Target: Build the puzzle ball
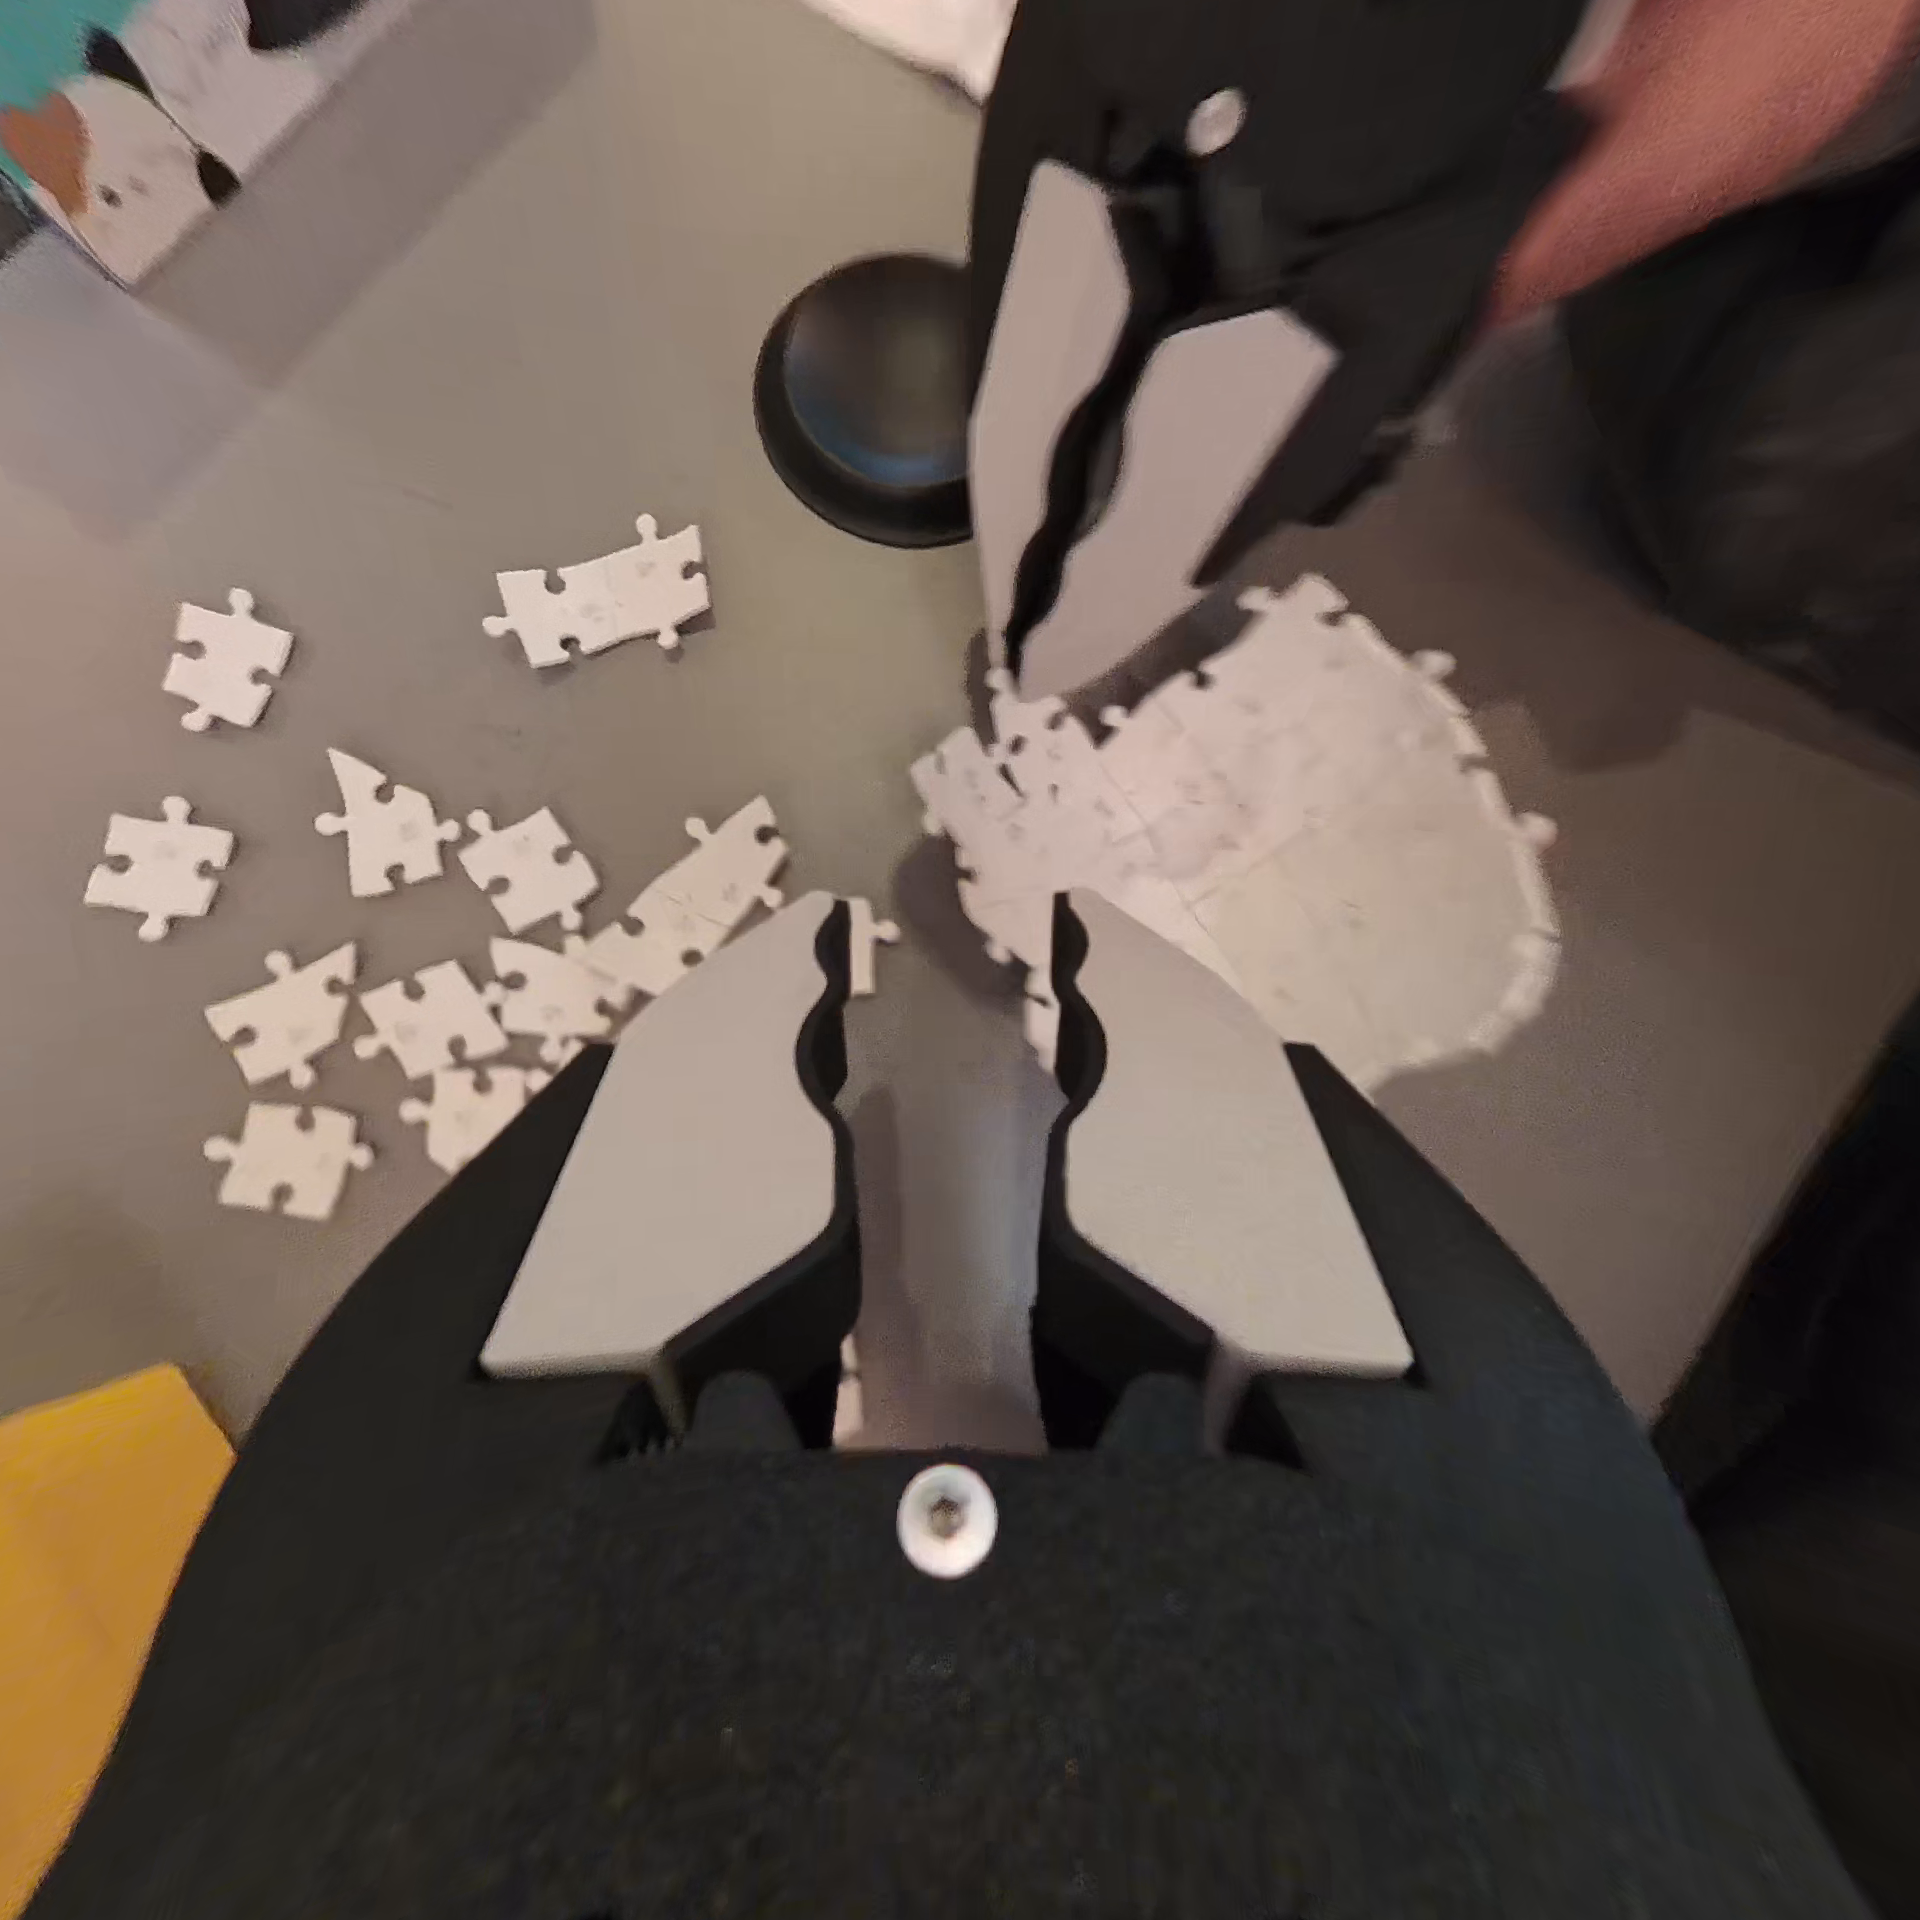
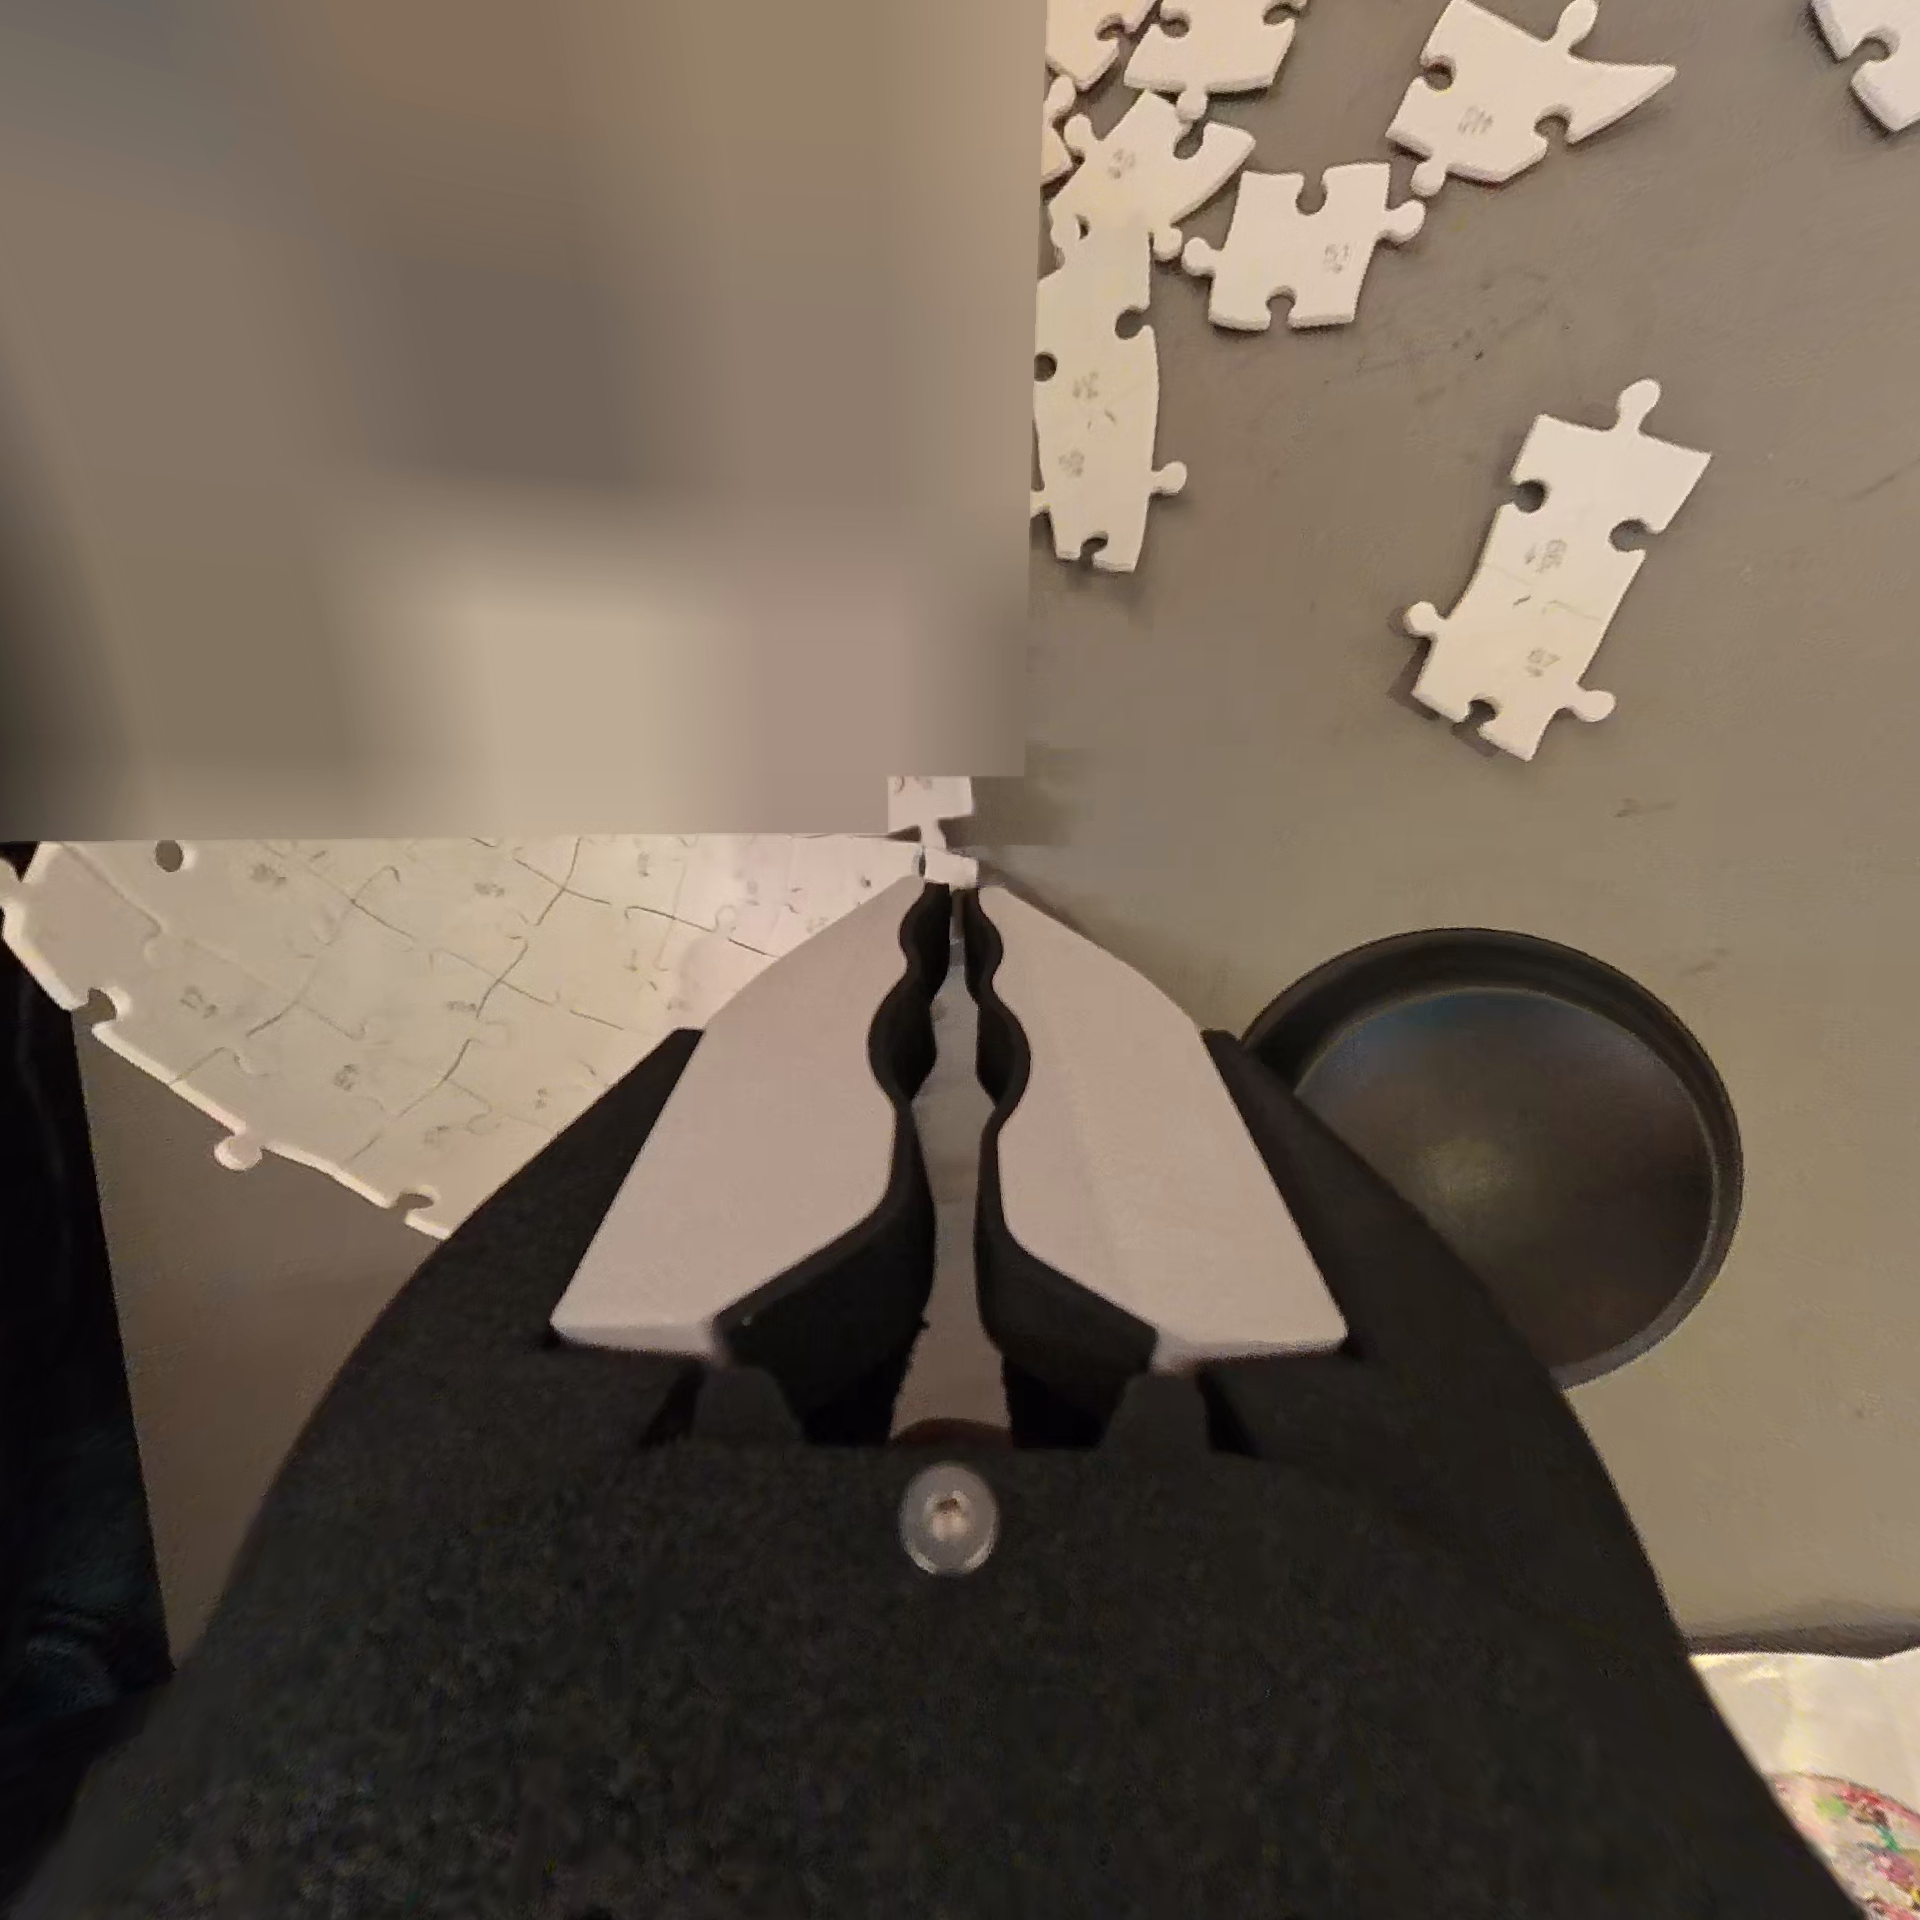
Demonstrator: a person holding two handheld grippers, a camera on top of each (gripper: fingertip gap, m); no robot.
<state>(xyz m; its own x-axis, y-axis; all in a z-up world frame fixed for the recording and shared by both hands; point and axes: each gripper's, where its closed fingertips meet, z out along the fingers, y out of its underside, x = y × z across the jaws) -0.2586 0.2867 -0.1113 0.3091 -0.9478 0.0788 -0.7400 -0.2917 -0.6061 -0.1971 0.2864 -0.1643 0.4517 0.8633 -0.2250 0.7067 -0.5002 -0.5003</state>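
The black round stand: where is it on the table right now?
In the left wrist view the black round stand sits on the grey table beyond the loose pieces, left of the right gripper. In the right wrist view it lies right of that gripper's fingers.

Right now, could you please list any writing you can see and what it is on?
Loose pieces: small grey printed marks, not quoted here.
Shell: same marks, fainter, mostly blurred.
Right gripper, its piece: too hidden to tell.
Dish, table: none.
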